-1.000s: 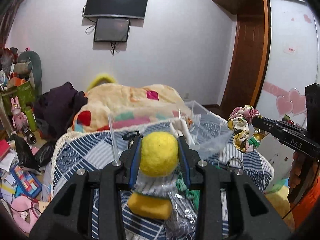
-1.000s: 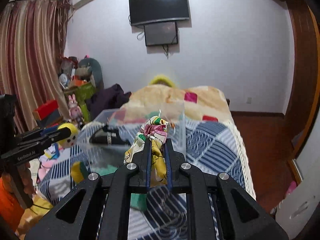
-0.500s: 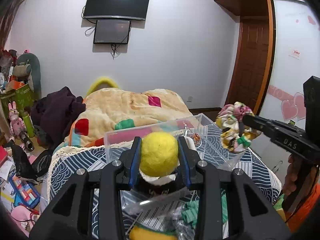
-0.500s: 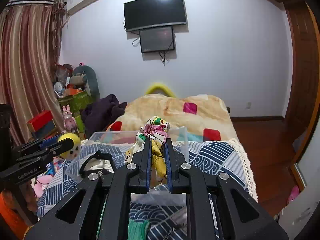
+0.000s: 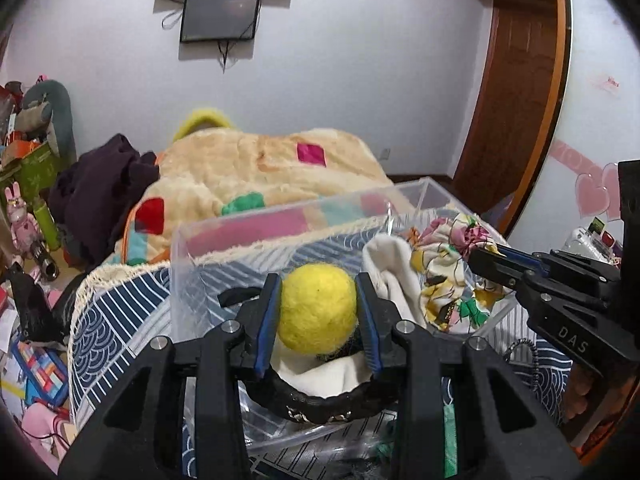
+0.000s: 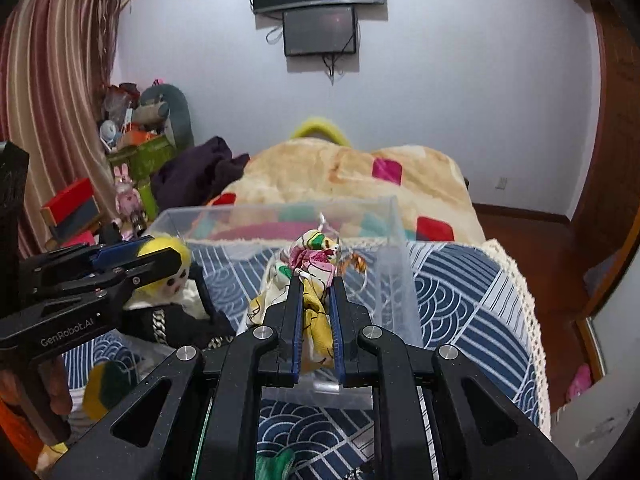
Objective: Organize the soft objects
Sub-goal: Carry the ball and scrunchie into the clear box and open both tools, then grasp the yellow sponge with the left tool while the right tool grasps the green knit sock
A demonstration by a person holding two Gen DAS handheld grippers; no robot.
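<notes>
My left gripper (image 5: 318, 310) is shut on a yellow felt doll's head (image 5: 318, 314); its white body and black band hang below, over the clear plastic box (image 5: 256, 232). It also shows in the right wrist view (image 6: 160, 258). My right gripper (image 6: 315, 300) is shut on a floral fabric scrunchie (image 6: 314, 256), held inside the clear box (image 6: 396, 248). In the left wrist view the scrunchie (image 5: 452, 256) sits in the box's right end beside a white cloth (image 5: 390, 268).
The box stands on a blue patterned bedspread (image 6: 460, 292). A beige patchwork blanket (image 5: 256, 168) lies behind it. Dark clothes (image 5: 100, 196) and toys crowd the left side. A green item (image 6: 276, 462) and a yellow-green piece (image 6: 100, 388) lie near the bed's front.
Both grippers have moved forward and down toward the box. The doll now hangs over the box and the scrunchie has gone inside it.
</notes>
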